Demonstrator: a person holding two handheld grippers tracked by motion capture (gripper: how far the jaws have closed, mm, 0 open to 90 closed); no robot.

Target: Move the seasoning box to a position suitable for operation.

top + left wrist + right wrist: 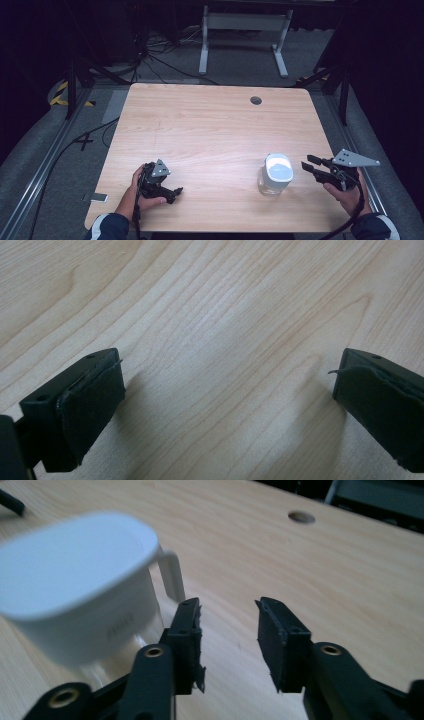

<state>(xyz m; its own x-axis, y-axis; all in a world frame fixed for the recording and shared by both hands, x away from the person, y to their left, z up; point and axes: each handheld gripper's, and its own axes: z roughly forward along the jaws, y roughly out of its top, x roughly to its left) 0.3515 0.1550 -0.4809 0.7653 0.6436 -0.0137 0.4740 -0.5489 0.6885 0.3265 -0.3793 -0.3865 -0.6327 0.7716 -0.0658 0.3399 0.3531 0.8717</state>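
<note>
One lidded jar (276, 174), two claws apart

Both grippers black w/ grey 3-cornered top plates: left gripper (177, 190), right gripper (311, 165). Black cable trails from each. Brass-coloured rivets on right's arms; pads (191, 645) dark, frayed at edges. Sleeves navy w/ white stripe.

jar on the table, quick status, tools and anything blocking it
Left tool open, low over bare wood. Right tool open, nothing between its pads, just beside the jar. Jar upright, white lid on, not gripped. Table around it free of obstacles.
</note>
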